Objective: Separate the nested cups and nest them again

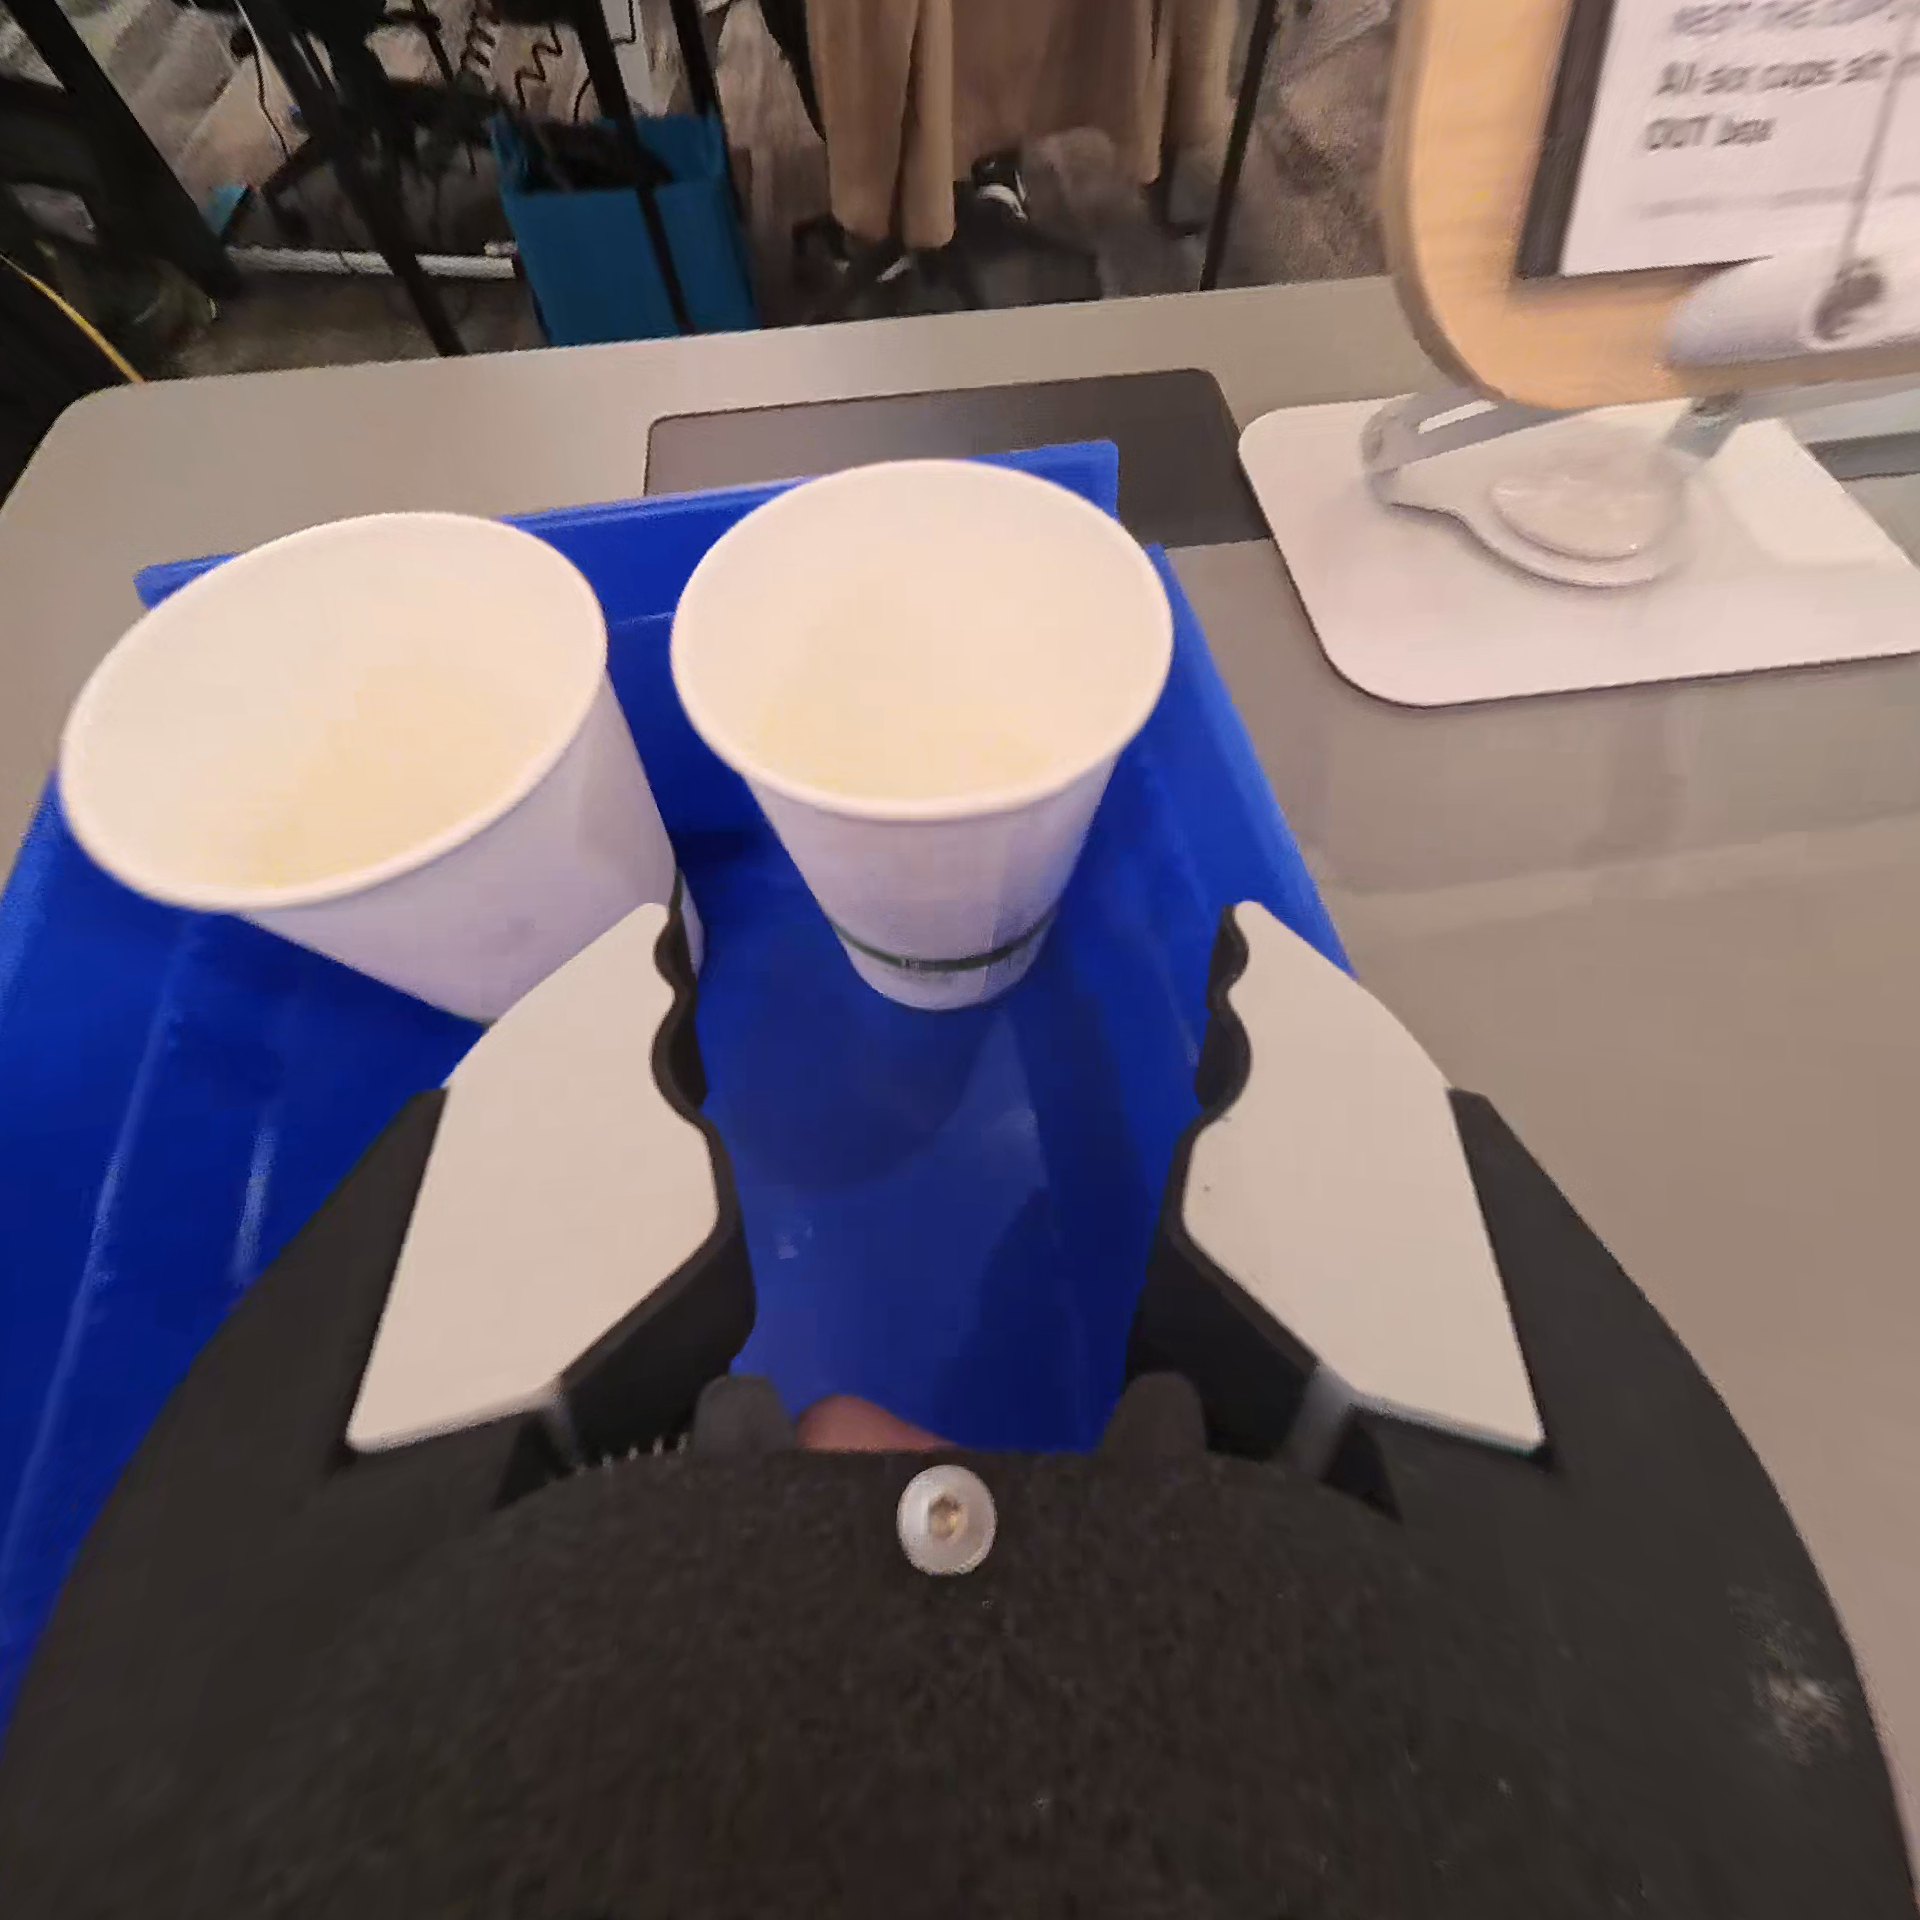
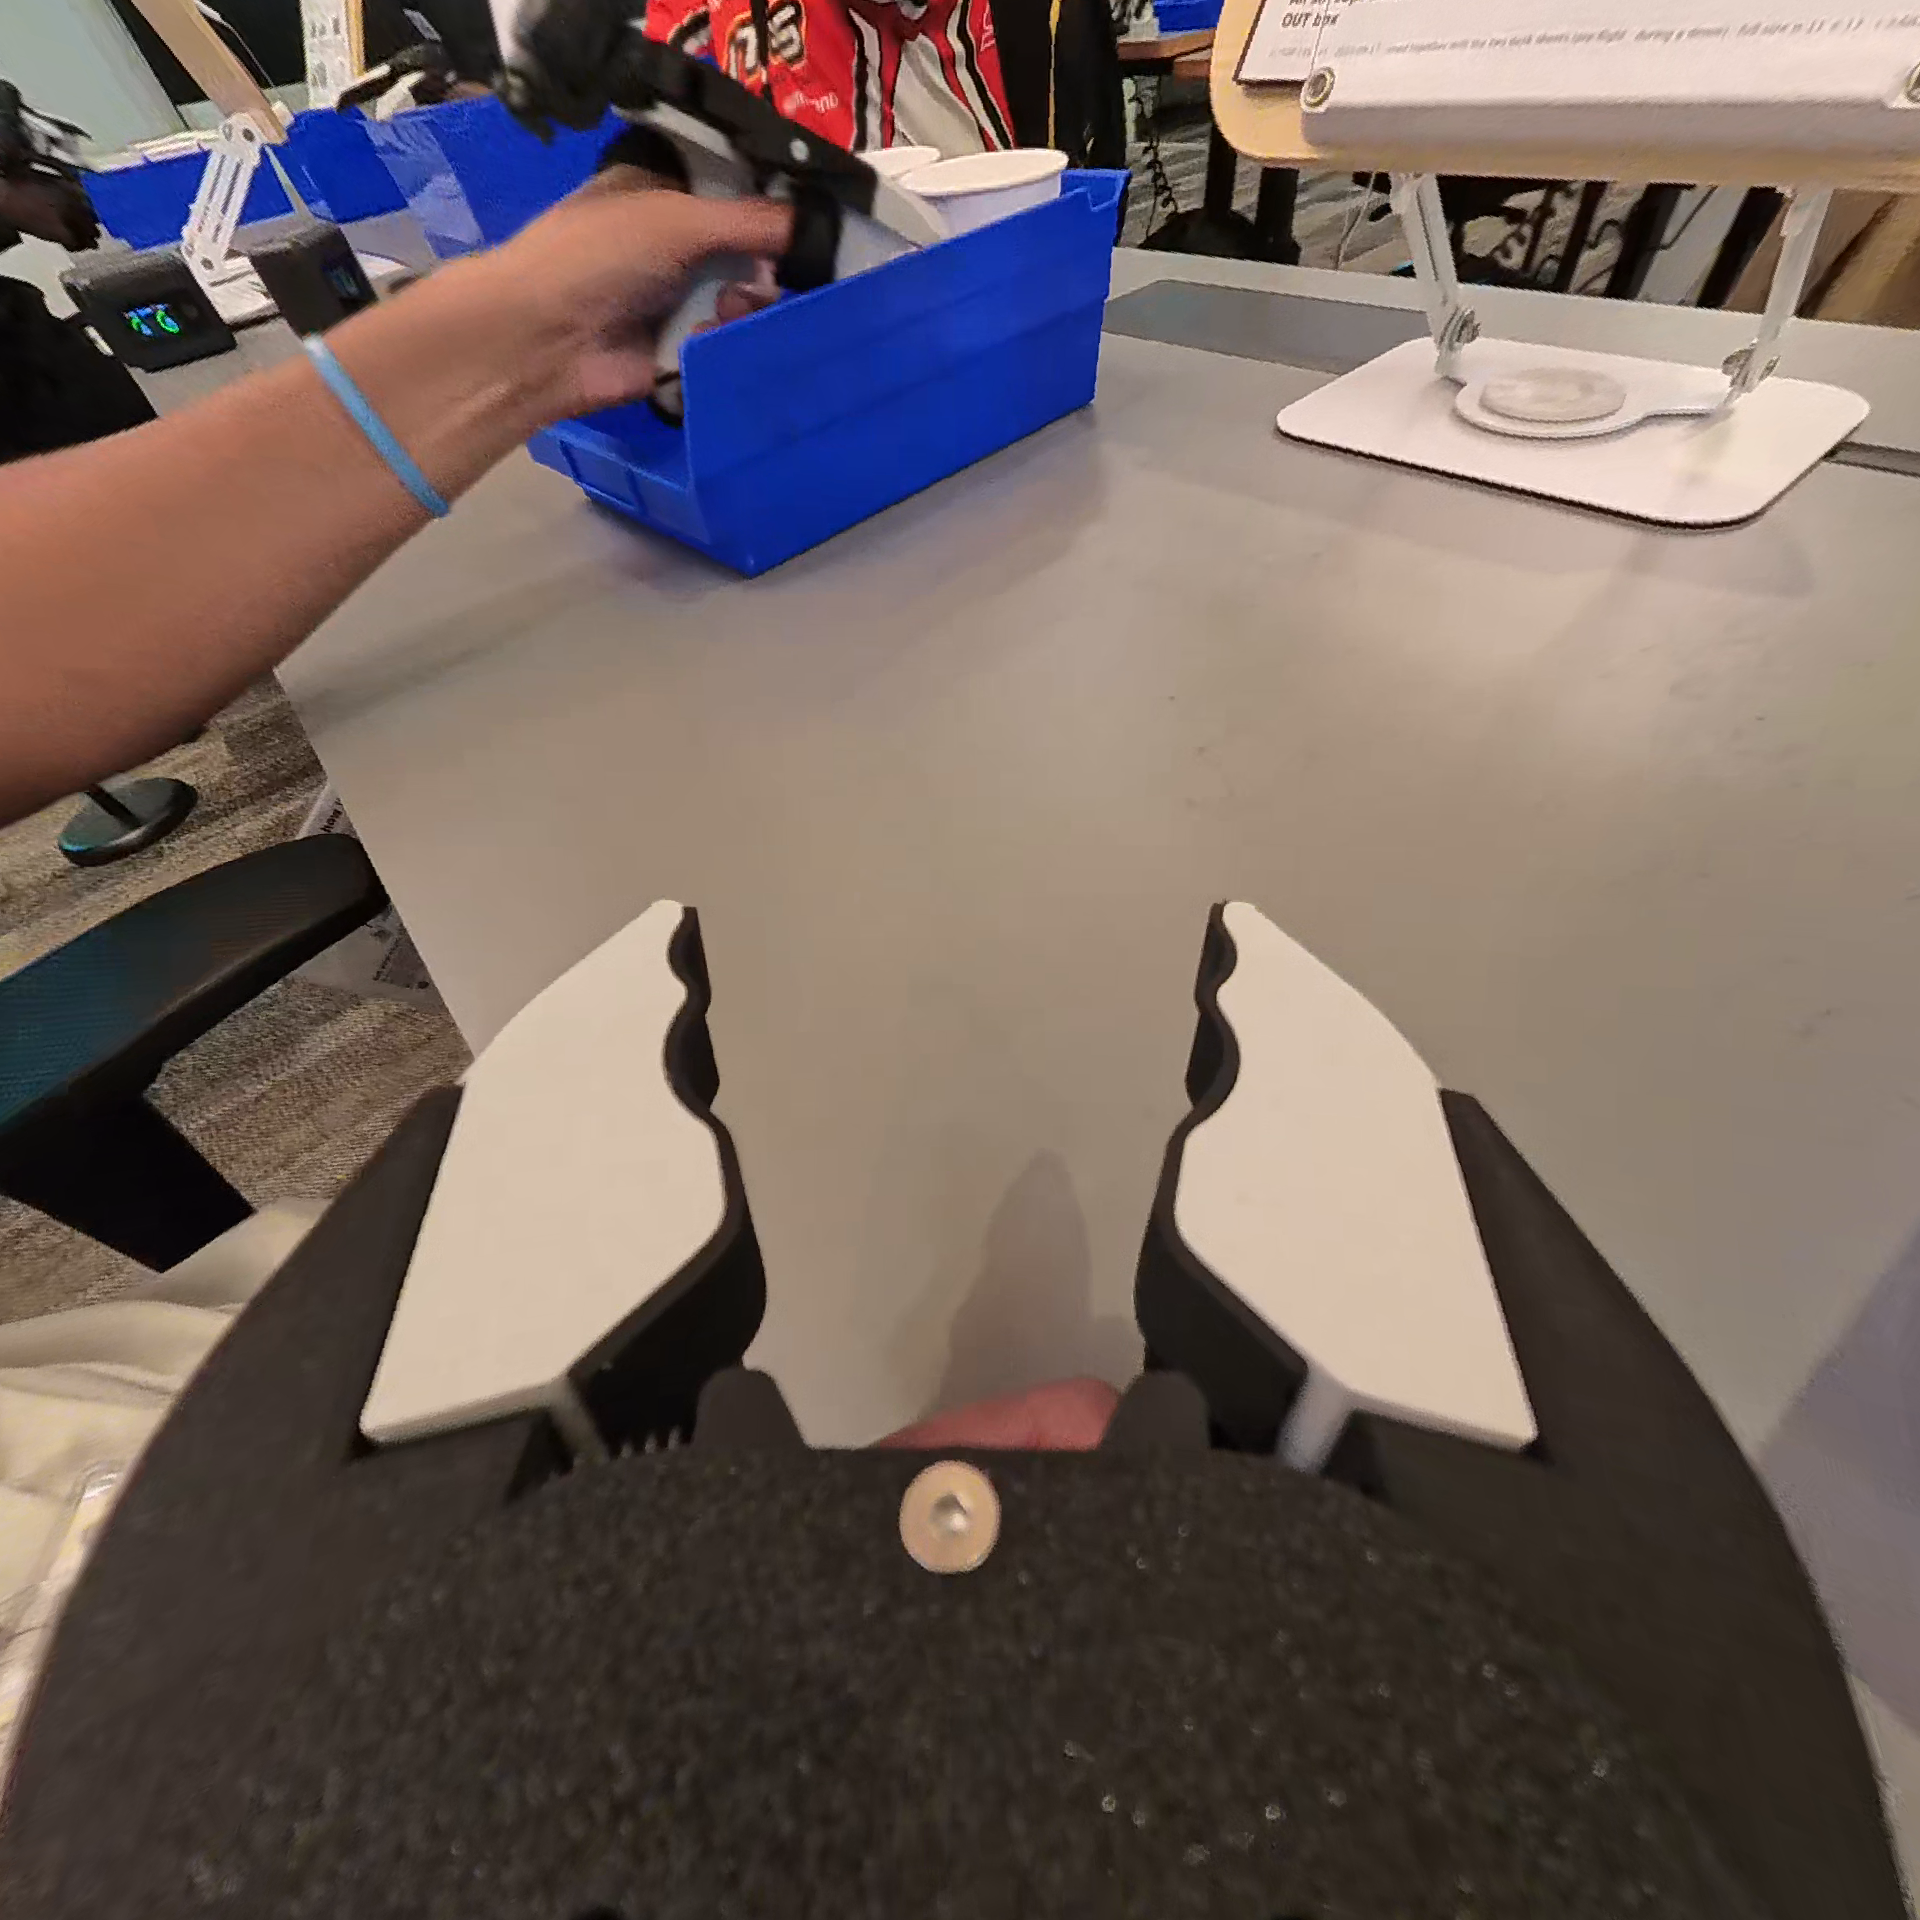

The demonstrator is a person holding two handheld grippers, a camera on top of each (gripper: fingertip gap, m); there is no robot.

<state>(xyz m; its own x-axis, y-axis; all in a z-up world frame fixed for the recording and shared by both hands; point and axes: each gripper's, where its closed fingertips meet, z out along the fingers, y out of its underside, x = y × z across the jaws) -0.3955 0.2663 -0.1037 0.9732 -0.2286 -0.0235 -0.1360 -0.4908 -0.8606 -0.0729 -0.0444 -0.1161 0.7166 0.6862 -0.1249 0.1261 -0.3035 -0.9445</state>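
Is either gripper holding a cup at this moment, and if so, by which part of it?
No. The left gripper is open over the blue bin, near two paper cups but gripping neither. The right gripper is open above the bare table.

White cups (image 1: 343, 727) (image 1: 920, 675), right one black-banded near base; blue bin (image 1: 935, 1195); grey table (image 2: 1039, 727); blue wristband (image 2: 376, 426) at 10 o'clock; white stand base (image 2: 1558, 436).

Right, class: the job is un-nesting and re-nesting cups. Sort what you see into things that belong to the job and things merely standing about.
Belongs to the job:
- two white paper cups
- blue bin holding them
- left gripper, open over the bin
- right gripper, open above bare table

Just standing about:
- white stand bearing a printed sheet
- black chair
- other blue bins behind
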